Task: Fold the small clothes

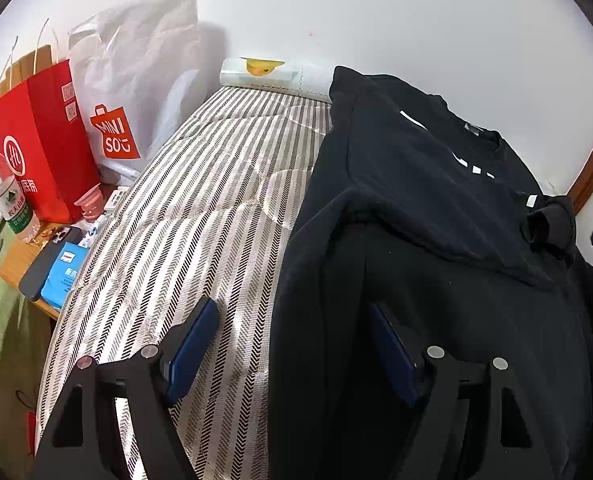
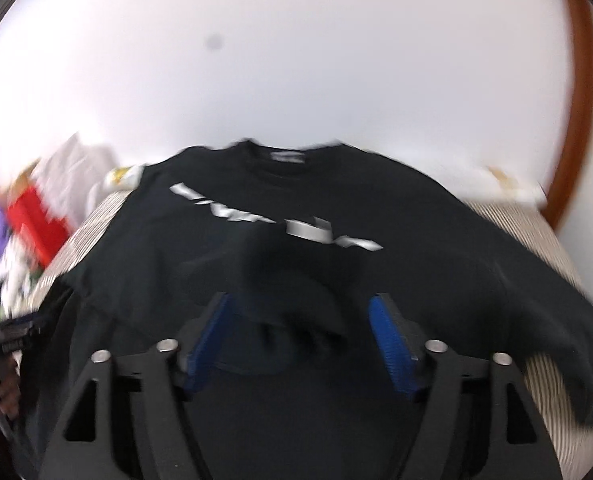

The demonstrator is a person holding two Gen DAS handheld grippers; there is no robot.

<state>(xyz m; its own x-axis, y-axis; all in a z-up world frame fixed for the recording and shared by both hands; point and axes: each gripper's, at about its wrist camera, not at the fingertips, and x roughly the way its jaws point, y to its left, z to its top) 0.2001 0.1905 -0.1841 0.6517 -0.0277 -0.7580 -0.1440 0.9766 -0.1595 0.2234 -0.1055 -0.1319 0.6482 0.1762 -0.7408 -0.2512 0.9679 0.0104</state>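
A black T-shirt [image 1: 436, 184] with white lettering lies spread on the striped bed cover [image 1: 224, 184], its left sleeve folded in over the body. My left gripper [image 1: 292, 316] is open above the shirt's left edge, one blue pad [image 1: 194, 340] over the stripes and the other over black cloth. In the blurred right wrist view the shirt [image 2: 436, 276] fills the middle, collar at the far side. My right gripper [image 2: 300, 316] stands open above it. A bunched fold of black cloth [image 2: 296, 280] lies between its blue pads [image 2: 388, 336], which do not press on it.
A side table [image 1: 14, 264] at the left holds a red paper bag [image 1: 36, 136], a white Miniso bag [image 1: 136, 92], a water bottle [image 1: 8, 196], a phone [image 1: 44, 264] and a blue packet [image 1: 62, 276]. A roll with a yellow duck [image 1: 272, 74] lies against the far wall.
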